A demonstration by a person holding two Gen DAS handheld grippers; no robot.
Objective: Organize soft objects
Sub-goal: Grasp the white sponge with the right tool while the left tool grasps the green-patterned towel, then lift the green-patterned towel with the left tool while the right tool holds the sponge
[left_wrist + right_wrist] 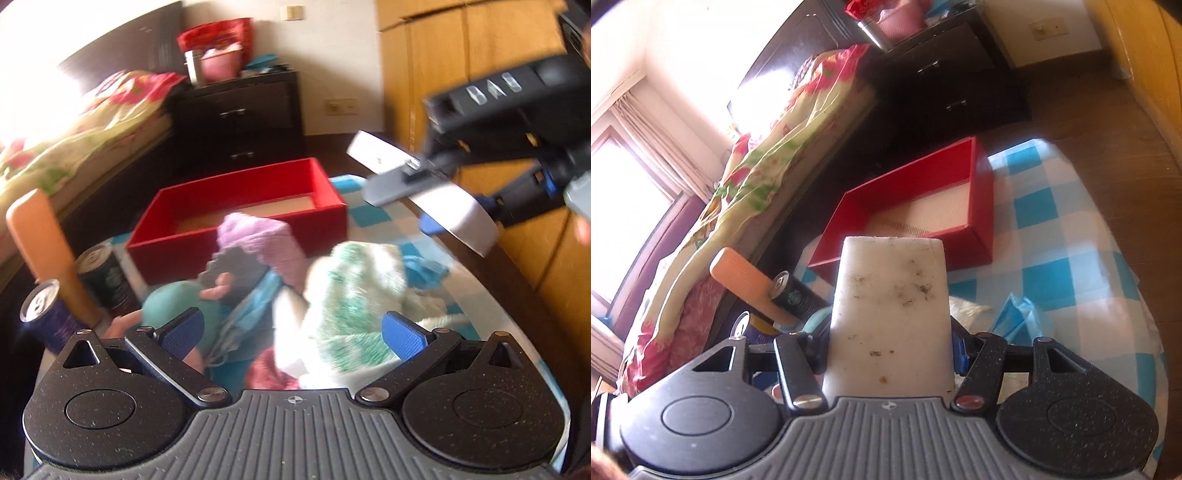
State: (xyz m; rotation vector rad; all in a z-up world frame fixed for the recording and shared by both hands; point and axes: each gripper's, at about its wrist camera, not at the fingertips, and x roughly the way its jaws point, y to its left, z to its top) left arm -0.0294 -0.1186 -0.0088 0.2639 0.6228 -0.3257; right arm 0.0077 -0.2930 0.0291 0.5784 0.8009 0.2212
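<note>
The left gripper [293, 330] sits low over the heap of soft things [295, 295], its blue pads [404, 334] spread wide with nothing between them. A green-and-white knitted piece [351, 295] and a lilac one [258, 236] lie on top of the heap, just short of the red box [240, 206], which looks empty.

The right gripper [890, 354] is clamped on a white block [890, 314], held in the air above the checked cloth [1052, 236] on the box's near side.

I'd worry about two things. The two cans [103, 277] and the wooden block [48, 251] stand just beside the heap, so a sideways sweep could topple them. The heap is also tangled, and a pinch may drag several pieces at once.
</note>
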